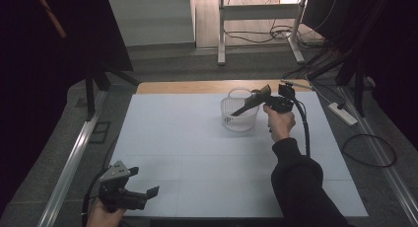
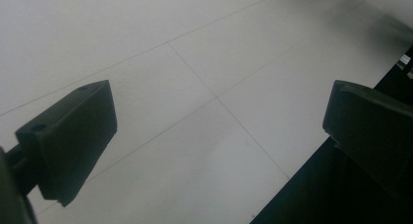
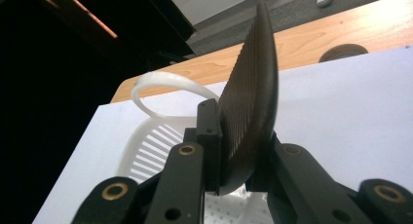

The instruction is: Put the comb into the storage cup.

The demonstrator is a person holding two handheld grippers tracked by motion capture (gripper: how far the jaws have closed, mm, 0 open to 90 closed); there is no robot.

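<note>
White counter, dark room: your right claw carries a comb over the basket.

Your right claw (image 1: 267,96) is clamped on a dark comb (image 3: 251,95), which sticks out past the jaws and hangs tilted above the white basket (image 1: 240,114) near the far edge of the counter (image 1: 187,153). Your left claw (image 1: 143,195) rests low at the near edge, jaws spread, nothing between them. The risk is in the release: the comb is long and angled across the rim, so if you let go too high or off centre, 1 end may catch the rim or the looped handle and tip out onto the counter. That basket looks light, so a nudge from the claw could slide or topple it.
</note>
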